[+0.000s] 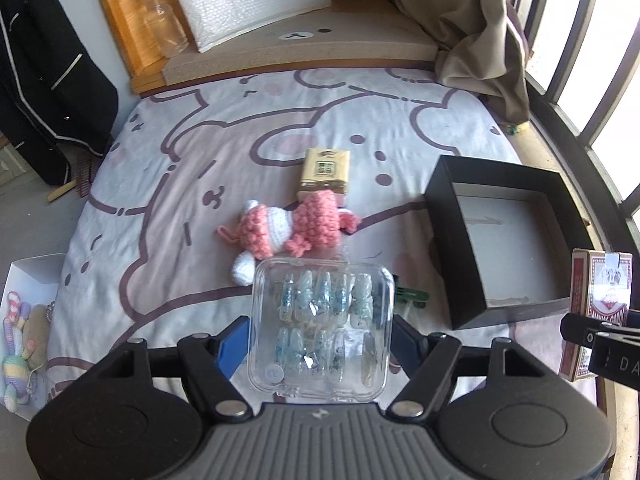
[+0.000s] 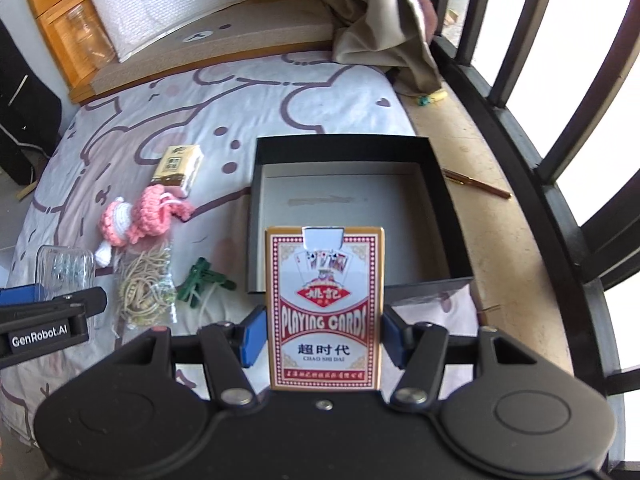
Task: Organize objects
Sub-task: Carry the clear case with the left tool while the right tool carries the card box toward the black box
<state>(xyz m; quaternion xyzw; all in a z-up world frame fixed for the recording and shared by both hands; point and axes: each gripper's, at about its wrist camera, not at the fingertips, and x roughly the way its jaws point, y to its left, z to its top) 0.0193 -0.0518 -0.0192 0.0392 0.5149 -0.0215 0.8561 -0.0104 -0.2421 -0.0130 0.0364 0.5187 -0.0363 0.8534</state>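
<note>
Clear glossy plastic case (image 1: 320, 328); crocheted yarn doll (image 1: 292, 228); matt black box (image 2: 432, 184).

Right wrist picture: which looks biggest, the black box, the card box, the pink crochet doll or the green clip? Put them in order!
1. black box
2. playing card box, though it is right at the camera between the right gripper fingers, so it looks bigger than it is
3. pink crochet doll
4. green clip

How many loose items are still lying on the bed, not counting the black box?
4: tissue pack, pink crochet doll beside it, bag of rubber bands, green clip near the box. Others may be hidden.
</note>
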